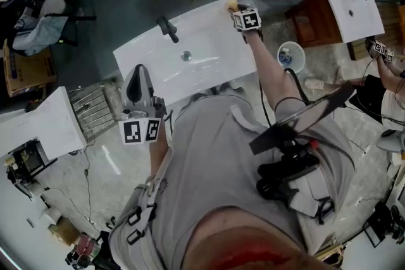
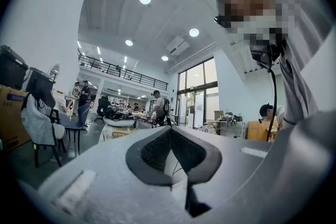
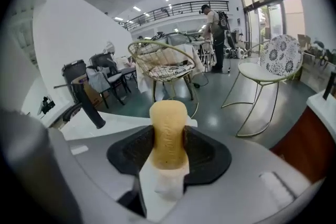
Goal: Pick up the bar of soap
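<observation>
The yellow bar of soap (image 3: 168,131) stands upright between the dark pads of my right gripper (image 3: 168,152), which is shut on it. In the head view this gripper (image 1: 236,7) holds the soap (image 1: 232,4) over the far right corner of the white sink basin (image 1: 209,66). A black faucet (image 1: 168,28) stands at the basin's far left, with the drain (image 1: 185,55) in the middle. My left gripper (image 1: 138,82) hangs by the basin's near left corner and points upward. Its pads (image 2: 157,152) meet with nothing between them.
A wicker chair (image 3: 163,63) and a round patterned chair (image 3: 275,60) stand beyond the basin. A wooden cabinet with a white sink top (image 1: 351,9) is at the right, a white bucket (image 1: 291,57) beside it. Another white top (image 1: 38,126) lies at the left.
</observation>
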Tool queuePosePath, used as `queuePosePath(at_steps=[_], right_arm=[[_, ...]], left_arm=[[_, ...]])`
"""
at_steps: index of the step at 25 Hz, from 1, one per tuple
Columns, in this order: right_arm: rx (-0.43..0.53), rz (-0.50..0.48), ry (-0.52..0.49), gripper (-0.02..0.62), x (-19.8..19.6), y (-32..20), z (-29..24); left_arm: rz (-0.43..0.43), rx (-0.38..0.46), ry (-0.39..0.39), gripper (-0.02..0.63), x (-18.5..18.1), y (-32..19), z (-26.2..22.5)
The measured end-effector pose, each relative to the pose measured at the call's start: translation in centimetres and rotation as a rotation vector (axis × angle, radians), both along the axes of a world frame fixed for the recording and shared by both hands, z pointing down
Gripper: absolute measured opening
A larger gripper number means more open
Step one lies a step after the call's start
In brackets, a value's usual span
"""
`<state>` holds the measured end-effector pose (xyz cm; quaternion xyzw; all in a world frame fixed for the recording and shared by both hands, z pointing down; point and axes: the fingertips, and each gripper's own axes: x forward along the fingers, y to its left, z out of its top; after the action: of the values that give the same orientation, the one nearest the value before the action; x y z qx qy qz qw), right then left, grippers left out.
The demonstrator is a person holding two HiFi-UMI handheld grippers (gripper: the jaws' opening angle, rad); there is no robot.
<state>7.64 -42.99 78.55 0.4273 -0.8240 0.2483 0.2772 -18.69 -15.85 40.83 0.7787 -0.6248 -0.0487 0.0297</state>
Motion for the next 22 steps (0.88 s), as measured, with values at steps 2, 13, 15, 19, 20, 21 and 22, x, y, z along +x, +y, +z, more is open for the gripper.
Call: queuePosePath(at_steps=[2,13,15,19,20,21,22], right_arm=[[0.024,0.016,-0.068,0.183,-0.2,-0.1,-0.9],[0.32,0.041,-0.538,0.183,-2.3,2.6,-18.9],[0.395,0.026,-0.633,0.183,-2.5,4.1,-24.4],[0.532,-0.059,-0.754,0.183,-3.6,8.7,-34.7],[0.562,-0.087,-0.769,0.183,-4.0,9.9,-36.9],[0.59,-0.114,-0.778,0.183,-4.4,10.9,-38.8],[0.614,-0.139,-0.784,0.183,-4.7,11.8,-40.6]], left_arm=[[-0.003,0.002,0.001,-0.002,-0.1,0.1,0.0],[0.004,0.032,0.009,-0.002,0.0,-0.3,-0.5],[0.009,0.054,0.01,-0.002,0.0,-0.5,-1.1],[0.013,0.113,0.018,-0.002,-0.5,-0.6,-2.9],[0.014,0.129,0.021,-0.003,-0.7,-0.6,-3.4],[0.015,0.147,0.024,-0.002,-0.8,-0.8,-4.0],[0.017,0.166,0.025,-0.002,-0.9,-0.9,-4.6]])
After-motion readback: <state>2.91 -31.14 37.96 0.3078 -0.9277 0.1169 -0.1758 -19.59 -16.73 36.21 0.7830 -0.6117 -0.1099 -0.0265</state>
